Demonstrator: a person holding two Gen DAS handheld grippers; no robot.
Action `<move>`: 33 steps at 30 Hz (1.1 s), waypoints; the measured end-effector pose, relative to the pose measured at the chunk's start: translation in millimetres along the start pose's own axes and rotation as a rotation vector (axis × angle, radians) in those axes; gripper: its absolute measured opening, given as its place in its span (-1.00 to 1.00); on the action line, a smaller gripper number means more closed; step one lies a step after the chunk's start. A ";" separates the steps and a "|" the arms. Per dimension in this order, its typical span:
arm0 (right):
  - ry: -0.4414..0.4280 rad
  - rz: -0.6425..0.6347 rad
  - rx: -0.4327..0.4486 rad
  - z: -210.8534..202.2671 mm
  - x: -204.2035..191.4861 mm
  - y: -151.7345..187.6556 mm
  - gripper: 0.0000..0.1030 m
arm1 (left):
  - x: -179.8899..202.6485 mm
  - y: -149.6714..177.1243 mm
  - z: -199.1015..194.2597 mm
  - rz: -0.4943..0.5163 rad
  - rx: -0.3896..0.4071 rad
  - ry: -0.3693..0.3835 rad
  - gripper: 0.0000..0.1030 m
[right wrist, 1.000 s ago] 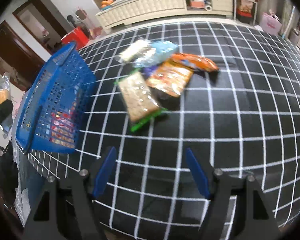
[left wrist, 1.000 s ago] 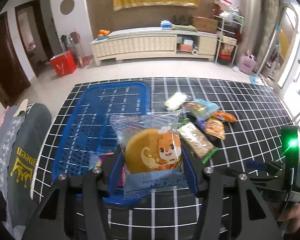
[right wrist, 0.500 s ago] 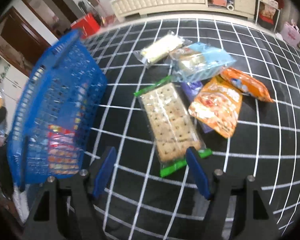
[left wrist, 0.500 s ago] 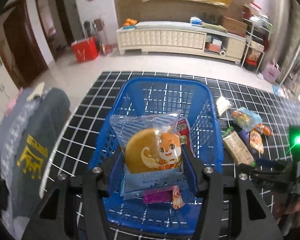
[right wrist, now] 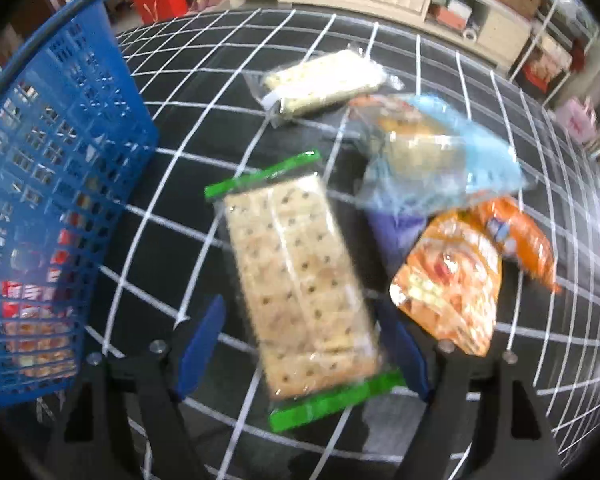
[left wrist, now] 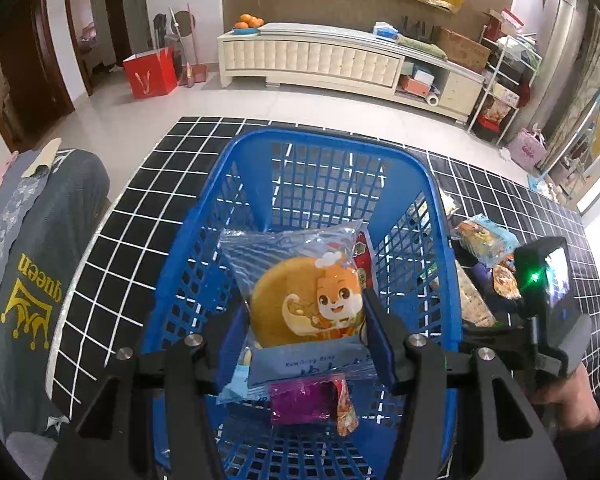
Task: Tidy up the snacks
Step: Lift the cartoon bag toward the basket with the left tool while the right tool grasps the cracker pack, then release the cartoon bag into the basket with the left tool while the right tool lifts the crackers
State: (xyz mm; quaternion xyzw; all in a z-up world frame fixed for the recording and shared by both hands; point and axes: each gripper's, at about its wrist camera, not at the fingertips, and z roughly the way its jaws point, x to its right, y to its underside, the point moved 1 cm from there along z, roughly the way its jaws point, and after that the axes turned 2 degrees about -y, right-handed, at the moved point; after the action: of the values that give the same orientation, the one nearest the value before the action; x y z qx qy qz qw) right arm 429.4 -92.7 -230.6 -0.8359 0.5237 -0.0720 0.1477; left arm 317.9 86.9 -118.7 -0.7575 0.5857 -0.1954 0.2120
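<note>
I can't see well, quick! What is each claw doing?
Left claw: shut on the cake packet.
Right claw: open, holding nothing, around the cracker pack.

A home living room; a long cream cabinet (left wrist: 340, 64) against the wall bears a bowl of oranges (left wrist: 249, 23); tiled floor (left wrist: 148, 120); wooden doors (left wrist: 32, 60); cluttered shelf rack (left wrist: 504, 80).

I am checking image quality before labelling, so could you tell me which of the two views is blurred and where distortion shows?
Left wrist view: sharp; the cake packet in the left gripper and the blue basket read clearly, though fisheye bends the grid cloth. Right wrist view: motion-blurred, smearing the cracker pack, the light blue packet and the right gripper, with strong edge curvature.
</note>
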 end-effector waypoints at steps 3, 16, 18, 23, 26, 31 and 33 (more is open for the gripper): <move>0.002 -0.004 0.013 2.4 2.3 -3.8 0.60 | -3.3 0.0 -0.3 -0.009 0.003 0.009 0.01; -0.082 0.080 0.021 -16.0 5.7 6.9 0.20 | -13.2 0.8 22.5 -0.018 -0.121 0.093 0.01; -0.105 0.094 0.025 -22.0 3.7 10.7 0.20 | -9.3 2.9 25.2 -0.005 -0.140 0.096 0.01; -0.098 0.082 0.045 -40.6 -7.7 20.6 0.20 | -9.2 5.5 33.3 0.006 -0.196 0.046 0.03; -0.114 0.097 0.057 -51.3 -8.8 23.8 0.20 | -11.8 7.3 37.5 0.005 -0.222 0.017 0.03; -0.113 0.096 0.081 -67.4 -6.7 23.0 0.20 | -11.6 9.6 30.5 0.036 -0.224 -0.007 0.04; -0.119 0.103 0.099 -77.4 -6.8 23.0 0.20 | -11.2 9.5 24.4 0.038 -0.215 -0.014 0.04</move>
State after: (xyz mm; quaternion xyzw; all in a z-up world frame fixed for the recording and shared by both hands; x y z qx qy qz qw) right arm 385.4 -109.3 -164.6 -0.8023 0.5522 -0.0404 0.2230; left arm 320.9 97.9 -144.8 -0.7660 0.6159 -0.1221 0.1374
